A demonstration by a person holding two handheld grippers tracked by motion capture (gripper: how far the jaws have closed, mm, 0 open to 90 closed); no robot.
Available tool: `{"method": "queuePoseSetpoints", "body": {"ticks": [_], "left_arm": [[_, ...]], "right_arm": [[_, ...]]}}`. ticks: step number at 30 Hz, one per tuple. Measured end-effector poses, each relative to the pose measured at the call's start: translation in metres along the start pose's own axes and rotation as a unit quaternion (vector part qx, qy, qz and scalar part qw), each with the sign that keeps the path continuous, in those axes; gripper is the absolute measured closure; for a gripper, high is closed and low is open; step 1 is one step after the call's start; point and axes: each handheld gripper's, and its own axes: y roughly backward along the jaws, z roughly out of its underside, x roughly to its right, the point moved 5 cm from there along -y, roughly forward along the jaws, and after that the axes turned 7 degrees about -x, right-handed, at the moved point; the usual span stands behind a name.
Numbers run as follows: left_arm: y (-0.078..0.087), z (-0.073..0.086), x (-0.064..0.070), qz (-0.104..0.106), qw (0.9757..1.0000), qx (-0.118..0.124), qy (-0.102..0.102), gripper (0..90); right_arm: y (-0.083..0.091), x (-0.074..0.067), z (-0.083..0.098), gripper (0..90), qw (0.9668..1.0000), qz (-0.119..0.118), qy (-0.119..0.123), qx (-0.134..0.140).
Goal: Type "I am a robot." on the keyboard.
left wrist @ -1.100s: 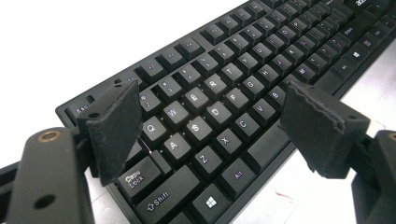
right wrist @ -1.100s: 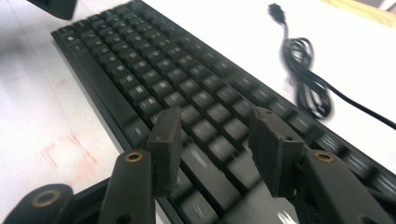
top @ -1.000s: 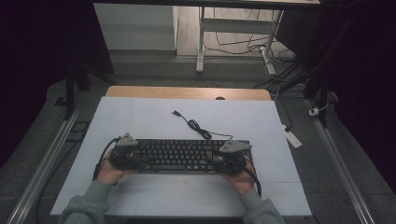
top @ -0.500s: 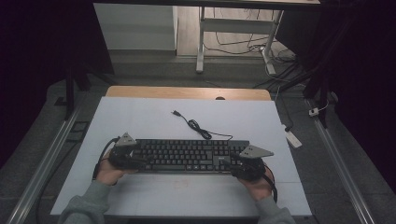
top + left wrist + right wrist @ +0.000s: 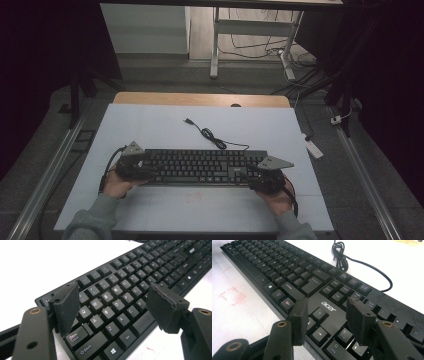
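Moved: right gripper [image 5: 255, 176] sits a little further in over the keyboard's right end than half a second ago, when it was out past that end; the keyboard and left gripper [image 5: 142, 167] look unchanged.
Keyboard [image 5: 200, 166]: black, full-size, lying flat across the near middle of the white table [image 5: 150, 130], long side left to right.
Keyboard detail: "acer" logo above the arrow keys in the right gripper view [image 5: 307, 277]; Q, W, A, S and Caps Lock legible in the left gripper view [image 5: 120, 297].
Cable [image 5: 212, 137]: black, trailing from the keyboard's far edge in a loose coil, plug end lying on the table beyond.
Left gripper state: jaws spread wide above the keyboard's left end, pads [image 5: 67, 307] clear of the keys, pinching nothing.
Right gripper state: jaws apart over the arrow keys and number pad, pads [image 5: 299, 320] holding nothing.
Hands: left hand [image 5: 116, 184] and right hand [image 5: 277, 199] come in from the near edge, grey sleeves showing.
Surroundings: wooden strip [image 5: 200, 99] along the table's far edge; dark floor with cables behind.
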Motion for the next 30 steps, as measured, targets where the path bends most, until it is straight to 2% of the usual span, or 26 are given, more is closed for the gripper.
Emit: {"method": "queuePoseSetpoints", "body": {"ticks": [3,8,12,18,30], "left_arm": [[0.000,-0.001,0.003,0.007,1.0000,0.001,-0.003,31.0],[0.001,-0.002,0.006,0.014,0.9998,0.010,-0.011,42.2],[0.002,-0.003,0.010,0.022,0.9995,0.014,-0.018,58.5],[-0.001,-0.003,0.018,0.036,0.9988,0.003,-0.035,87.7],[-0.016,0.001,0.036,0.055,0.9951,-0.036,-0.074,89.1]], "right_arm": [[0.000,0.000,0.000,52.4,1.0000,-0.002,-0.001,0.000],[-0.001,0.000,0.000,52.3,1.0000,0.000,0.000,-0.003],[-0.001,0.001,0.000,52.1,1.0000,-0.001,0.000,-0.002],[-0.001,0.002,0.001,52.1,1.0000,-0.001,-0.001,-0.002],[-0.001,0.002,0.001,51.8,1.0000,0.005,0.000,-0.007]]}}
